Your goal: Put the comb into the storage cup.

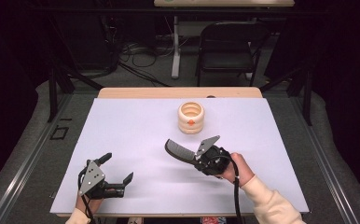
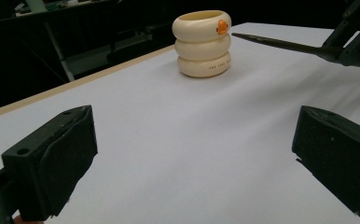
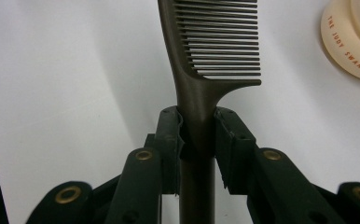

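Observation:
A dark comb [image 1: 178, 150] hangs above the white table [image 1: 136, 126], and my right gripper [image 1: 199, 160] is shut on its handle. In the right gripper view the comb [image 3: 201, 60] rises between the two jaws, with its teeth to the right. A cream ribbed holder [image 1: 190, 117] with an orange mark stands upright at the table's far middle, beyond the comb's tip. My left gripper [image 1: 119, 167] rests at the near left with its jaws wide apart and nothing between them. From the left gripper view, the holder [image 2: 202, 43] stands ahead and the comb [image 2: 280, 44] reaches in from the right.
A wooden table edge [image 1: 178, 92] runs along the far side. Beyond it stand a black folding chair [image 1: 228, 46], a white table leg [image 1: 175, 46] and cables on the floor. Grey floor lies on both sides of the table.

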